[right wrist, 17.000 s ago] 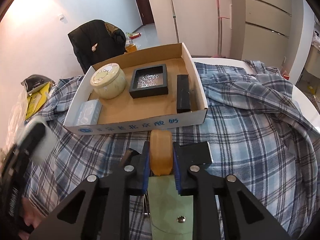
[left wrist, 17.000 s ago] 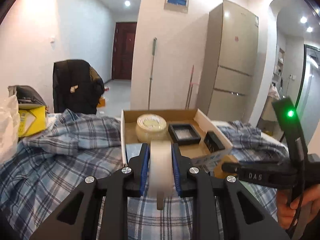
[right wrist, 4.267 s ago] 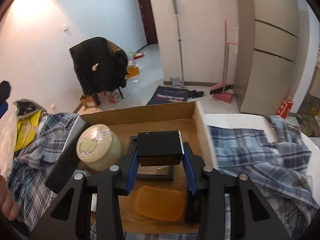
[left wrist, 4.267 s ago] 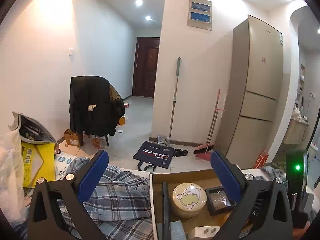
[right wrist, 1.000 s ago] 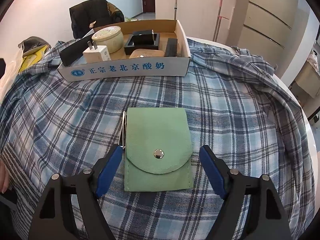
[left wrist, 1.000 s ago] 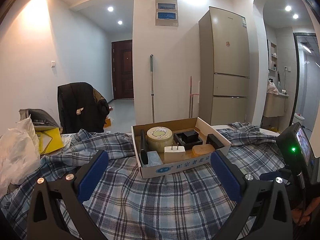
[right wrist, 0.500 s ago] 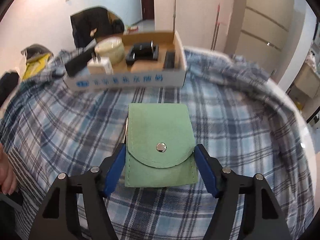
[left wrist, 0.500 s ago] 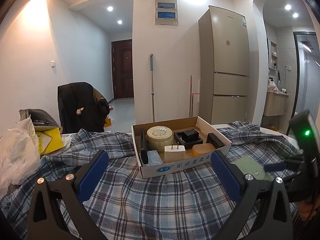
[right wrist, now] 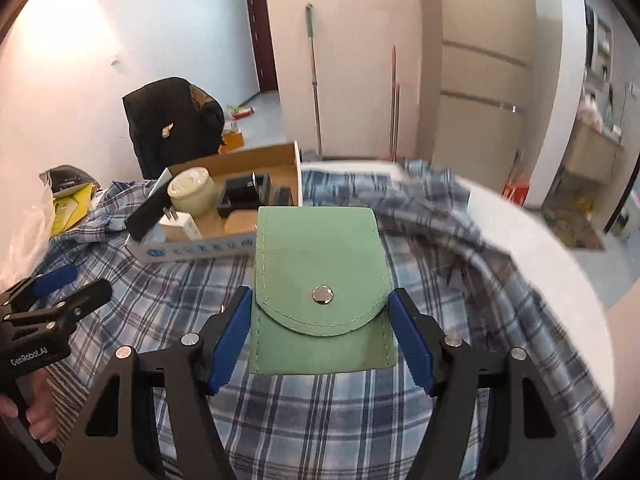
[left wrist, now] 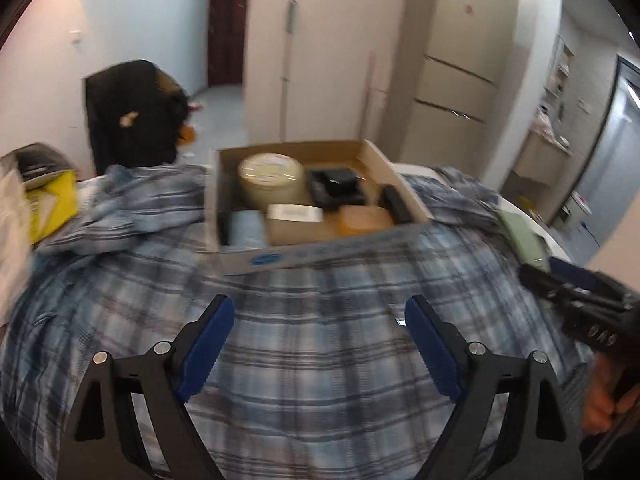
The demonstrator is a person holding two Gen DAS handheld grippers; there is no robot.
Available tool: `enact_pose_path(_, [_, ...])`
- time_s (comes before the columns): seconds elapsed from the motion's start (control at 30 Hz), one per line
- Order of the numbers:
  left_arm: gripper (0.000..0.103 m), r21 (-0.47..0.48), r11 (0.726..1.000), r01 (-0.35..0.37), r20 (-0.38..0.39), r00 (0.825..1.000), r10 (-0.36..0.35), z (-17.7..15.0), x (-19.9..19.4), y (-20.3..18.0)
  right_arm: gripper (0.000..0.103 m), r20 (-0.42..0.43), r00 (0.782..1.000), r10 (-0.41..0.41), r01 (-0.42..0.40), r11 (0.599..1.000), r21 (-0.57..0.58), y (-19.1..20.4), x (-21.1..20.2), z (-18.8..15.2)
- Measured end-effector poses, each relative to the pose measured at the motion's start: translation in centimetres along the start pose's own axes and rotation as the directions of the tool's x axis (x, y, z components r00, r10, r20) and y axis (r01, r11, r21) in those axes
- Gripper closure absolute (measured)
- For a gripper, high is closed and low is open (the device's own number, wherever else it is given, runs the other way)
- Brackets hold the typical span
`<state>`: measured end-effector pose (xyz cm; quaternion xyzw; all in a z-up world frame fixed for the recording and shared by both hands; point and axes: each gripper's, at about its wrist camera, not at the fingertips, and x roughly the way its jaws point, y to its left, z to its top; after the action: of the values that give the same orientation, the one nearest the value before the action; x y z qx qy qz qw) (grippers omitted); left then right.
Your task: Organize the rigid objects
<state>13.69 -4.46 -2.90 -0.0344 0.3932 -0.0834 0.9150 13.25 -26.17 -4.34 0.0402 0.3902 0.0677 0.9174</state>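
Note:
A green felt pouch [right wrist: 320, 264] with a metal snap hangs above the plaid cloth, and my right gripper [right wrist: 320, 294] is shut on its two sides. In the left wrist view the pouch [left wrist: 520, 236] shows at the right edge, held by the right gripper [left wrist: 560, 276]. The cardboard box [left wrist: 320, 254] stands ahead with a round cream tin [left wrist: 270, 178], a black tray [left wrist: 336, 188], a white plug [left wrist: 294, 213], an orange block [left wrist: 364, 218] and other items. My left gripper [left wrist: 318, 306] points down at the cloth; its jaws are closing with nothing between them.
Plaid cloth [left wrist: 320, 360] covers the table, whose white rim [right wrist: 560, 248] shows at the right. A yellow bag [left wrist: 48, 208] and white plastic lie at the left. Behind stand a chair with a black jacket [right wrist: 172, 120], a mop and a fridge [left wrist: 460, 72].
The right gripper has lifted the green pouch off the cloth and carries it toward the box. The left gripper has tipped downward and its jaws have narrowed.

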Motion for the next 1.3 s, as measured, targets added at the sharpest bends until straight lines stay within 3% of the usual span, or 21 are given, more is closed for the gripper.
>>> enact_pose_path(0.13, [0.017, -0.037, 0.996, 0.077, -0.136, 0.987, -0.081, 0.8, 2.8, -1.8, 0.035, 0.012, 0.999, -0.031, 0.031, 0.999, 0.014, -0.9, 0.4, -0.1])
enact_pose_path(0.23, [0.032, -0.159, 0.978, 0.132, -0.267, 0.948, -0.171, 0.7, 5.5, -2.1, 0.035, 0.033, 0.999, -0.025, 0.024, 0.999, 0.023, -1.7, -0.3, 0.0])
enact_pose_path(0.3, [0.045, -0.169, 0.978, 0.125, -0.292, 0.941, -0.171, 0.6, 6.5, -2.8, 0.035, 0.056, 0.998, -0.029, 0.028, 0.999, 0.02, -1.9, -0.8, 0.0])
enact_pose_path(0.4, [0.053, -0.151, 0.983, 0.105, -0.311, 0.939, -0.148, 0.7, 8.1, -3.8, 0.035, 0.087, 0.995, -0.045, 0.043, 0.999, 0.02, -2.3, -1.7, 0.1])
enact_pose_path(0.47, [0.058, -0.166, 0.98, 0.112, -0.343, 0.925, -0.164, 0.6, 9.1, -4.3, 0.035, 0.098, 0.994, -0.045, 0.043, 0.999, 0.018, -2.3, -1.9, 0.1])
enact_pose_path(0.63, [0.061, -0.171, 0.978, 0.121, -0.385, 0.905, -0.18, 0.3, 10.4, -5.6, 0.035, 0.105, 0.994, -0.038, 0.036, 0.999, 0.017, -2.3, -2.1, 0.2])
enact_pose_path(0.8, [0.064, -0.144, 0.986, 0.078, -0.376, 0.918, -0.128, 0.4, 11.0, -6.0, 0.035, 0.108, 0.994, -0.023, 0.023, 1.0, -0.004, -1.9, -2.4, 0.0])
enact_pose_path(0.9, [0.07, -0.153, 0.985, 0.082, -0.406, 0.903, -0.139, 0.0, 11.7, -5.8, 0.035, 0.117, 0.993, -0.026, 0.027, 1.0, -0.009, -1.8, -2.6, 0.0])
enact_pose_path(0.93, [0.072, -0.145, 0.986, 0.082, -0.396, 0.908, -0.134, 0.0, 11.5, -5.8, 0.035, 0.118, 0.993, -0.027, 0.029, 1.0, -0.009, -1.8, -2.6, 0.0])
enact_pose_path(1.0, [0.092, -0.119, 0.99, 0.069, -0.406, 0.907, -0.112, -0.2, 11.6, -5.9, 0.035, 0.117, 0.993, -0.029, 0.03, 1.0, -0.009, -1.8, -2.5, -0.1])
enact_pose_path(1.1, [0.094, -0.111, 0.99, 0.092, -0.408, 0.904, -0.129, -0.3, 11.4, -6.0, 0.035, 0.103, 0.994, -0.033, 0.035, 0.999, -0.019, -1.6, -2.0, -0.1])
enact_pose_path(1.3, [0.094, -0.007, 0.996, 0.094, -0.354, 0.931, -0.09, 0.4, 9.8, -6.8, 0.035, 0.094, 0.995, -0.031, 0.033, 0.999, -0.021, -1.7, -1.8, -0.1])
